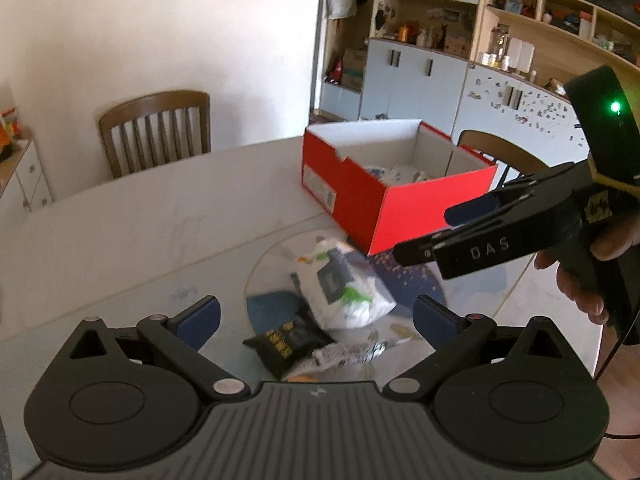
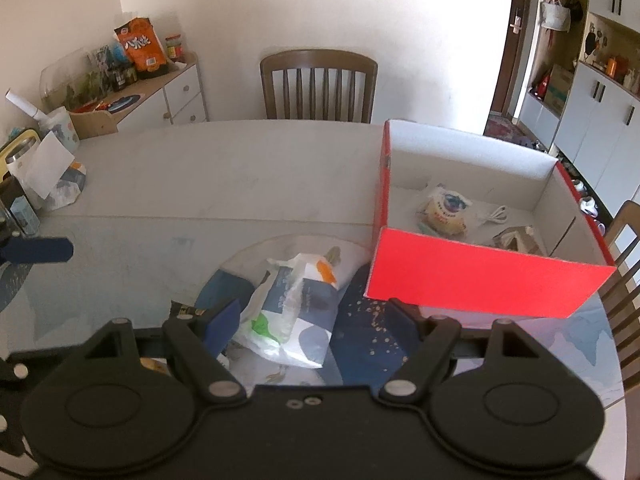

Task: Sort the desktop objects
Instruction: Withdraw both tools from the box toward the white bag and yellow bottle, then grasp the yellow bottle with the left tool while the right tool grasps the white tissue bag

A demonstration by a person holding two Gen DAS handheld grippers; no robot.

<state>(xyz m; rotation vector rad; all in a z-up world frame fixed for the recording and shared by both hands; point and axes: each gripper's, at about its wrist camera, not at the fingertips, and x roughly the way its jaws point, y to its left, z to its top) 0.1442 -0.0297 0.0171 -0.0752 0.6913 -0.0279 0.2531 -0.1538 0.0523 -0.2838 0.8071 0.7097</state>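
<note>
A white plastic bag (image 1: pixel 348 292) with green and dark print lies on the round glass plate (image 1: pixel 264 264), seen as the bag (image 2: pixel 288 300) in the right wrist view. Beside the bag lie a black packet (image 1: pixel 286 340) and a silver wrapper (image 1: pixel 352 350). My left gripper (image 1: pixel 318 316) hovers over them, open wide and holding nothing. My right gripper (image 1: pixel 436 230) hangs above the bag's right side, in front of the red box (image 1: pixel 400 200); in its own view the right gripper (image 2: pixel 314 322) is open above the bag, pads apart from it. The red box (image 2: pixel 480 280) holds a wrapped package (image 2: pixel 444 210), a white cable (image 2: pixel 494 214) and a brown item (image 2: pixel 516 238).
Wooden chairs (image 2: pixel 318 82) stand at the table's far side and right edge (image 2: pixel 624 248). A tissue pack (image 2: pixel 60 176) and cups sit at the table's left end. A sideboard (image 2: pixel 160 92) with snack bags stands by the wall. A hand (image 1: pixel 580 276) grips the right tool.
</note>
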